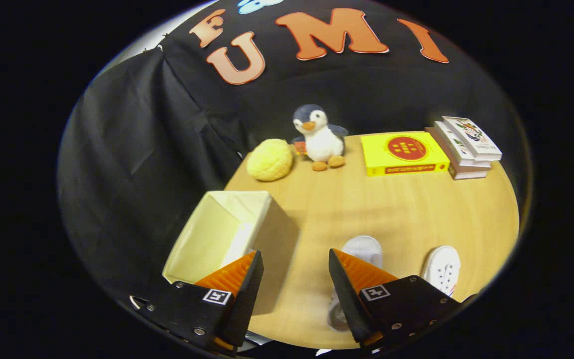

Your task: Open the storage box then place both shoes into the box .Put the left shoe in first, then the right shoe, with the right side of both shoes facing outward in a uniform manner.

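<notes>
The claw (296, 276) hangs above the wooden table (366, 209), fingers spread wide with nothing between them but bare tabletop. Just ahead of the left finger sits the storage box (222, 234), open-topped, its pale inside showing. Behind the right finger lies one white shoe (361, 252), partly hidden by it; a second white shoe (442, 269) lies just beyond that finger's outer side. Well beyond the fingers, along the far edge, sit a yellow knitted ball (269, 159), a plush penguin (319, 137), a yellow book (402, 152) and a stack of books (464, 147).
</notes>
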The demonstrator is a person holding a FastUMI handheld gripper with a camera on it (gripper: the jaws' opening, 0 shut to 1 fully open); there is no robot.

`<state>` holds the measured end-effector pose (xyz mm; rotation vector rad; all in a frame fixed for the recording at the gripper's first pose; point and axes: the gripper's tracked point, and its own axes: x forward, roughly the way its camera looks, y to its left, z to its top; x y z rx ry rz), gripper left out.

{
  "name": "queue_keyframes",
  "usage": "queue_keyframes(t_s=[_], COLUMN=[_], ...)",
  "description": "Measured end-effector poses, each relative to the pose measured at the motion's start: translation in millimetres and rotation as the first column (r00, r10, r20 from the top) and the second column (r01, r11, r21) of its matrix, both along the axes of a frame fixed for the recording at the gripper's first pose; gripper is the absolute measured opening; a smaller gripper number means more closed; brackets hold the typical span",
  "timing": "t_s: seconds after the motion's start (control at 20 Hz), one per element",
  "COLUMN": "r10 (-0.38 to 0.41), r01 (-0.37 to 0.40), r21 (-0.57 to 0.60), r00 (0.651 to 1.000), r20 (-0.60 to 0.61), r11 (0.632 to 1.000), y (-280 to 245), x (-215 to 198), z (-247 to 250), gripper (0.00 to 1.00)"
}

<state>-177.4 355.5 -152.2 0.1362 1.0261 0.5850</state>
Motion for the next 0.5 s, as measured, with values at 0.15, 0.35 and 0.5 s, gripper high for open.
queue_keyframes(t_s=[0.15, 0.35, 0.5], r10=[0.017, 0.030, 0.078], r01=[-0.019, -0.038, -0.091], r21=[-0.105, -0.165, -0.186], r00=[1.000, 0.998, 0.994], r20=[-0.020, -0.051, -0.074], r11=[0.994, 0.986, 0.978], y=[-49, -79, -81], x=[-23, -42, -49], z=[-33, -69, -97], gripper=[0.79, 0.80, 0.74])
